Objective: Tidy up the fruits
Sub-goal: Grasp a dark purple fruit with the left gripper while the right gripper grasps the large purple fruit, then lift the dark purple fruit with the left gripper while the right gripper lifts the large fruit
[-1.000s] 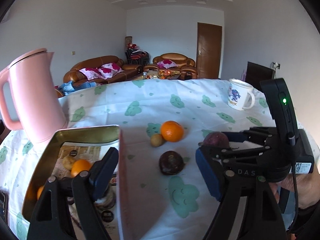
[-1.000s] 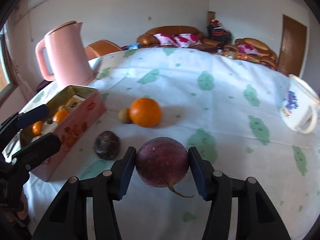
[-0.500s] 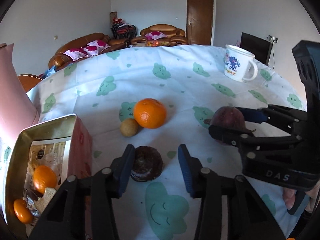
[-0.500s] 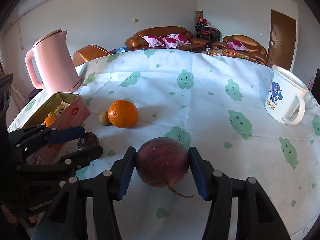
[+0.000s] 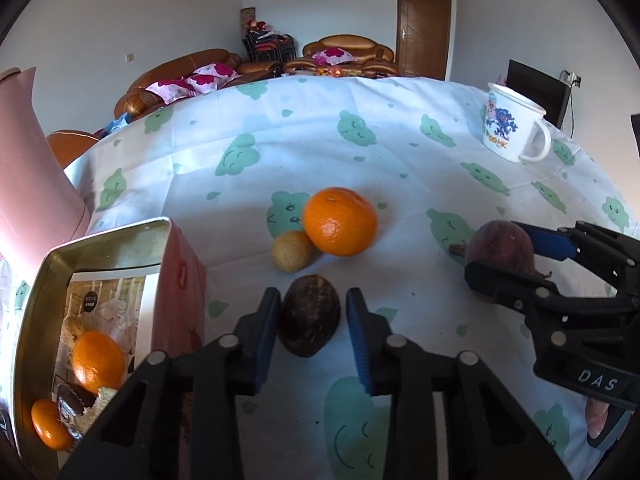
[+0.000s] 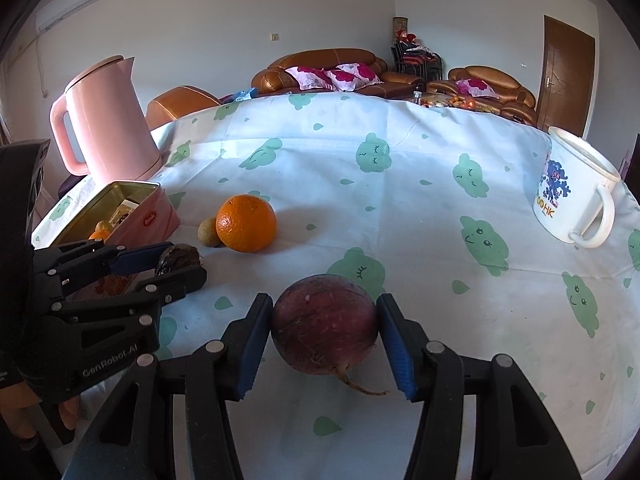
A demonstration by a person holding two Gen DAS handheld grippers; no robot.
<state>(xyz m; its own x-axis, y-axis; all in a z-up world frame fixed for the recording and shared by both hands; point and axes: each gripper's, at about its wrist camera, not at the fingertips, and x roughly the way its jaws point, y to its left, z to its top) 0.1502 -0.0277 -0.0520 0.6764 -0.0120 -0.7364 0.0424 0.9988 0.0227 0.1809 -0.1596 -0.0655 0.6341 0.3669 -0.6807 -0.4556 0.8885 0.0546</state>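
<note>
A dark brown wrinkled fruit (image 5: pixel 310 322) lies on the tablecloth between the blue pads of my left gripper (image 5: pixel 311 296). Its jaws are closing and the pads touch the fruit's sides. My right gripper (image 6: pixel 325 300) is shut on a round purple fruit (image 6: pixel 325 324) with a dry stem, held just over the cloth. In the left wrist view that gripper (image 5: pixel 496 248) is at the right. An orange (image 5: pixel 340 221) and a small yellowish fruit (image 5: pixel 292 256) rest side by side just beyond the dark fruit. An open pink tin (image 5: pixel 176 280) at the left holds small oranges (image 5: pixel 98 358) and other pieces.
A pink kettle (image 6: pixel 106 120) stands behind the tin at the far left. A white printed mug (image 6: pixel 572 200) sits at the right of the table. The table's far edge curves away towards brown sofas. A hand shows under each gripper.
My left gripper has swung from over the tin to the dark fruit, come down around it and narrowed its jaws onto it. The right gripper still holds the purple fruit in place.
</note>
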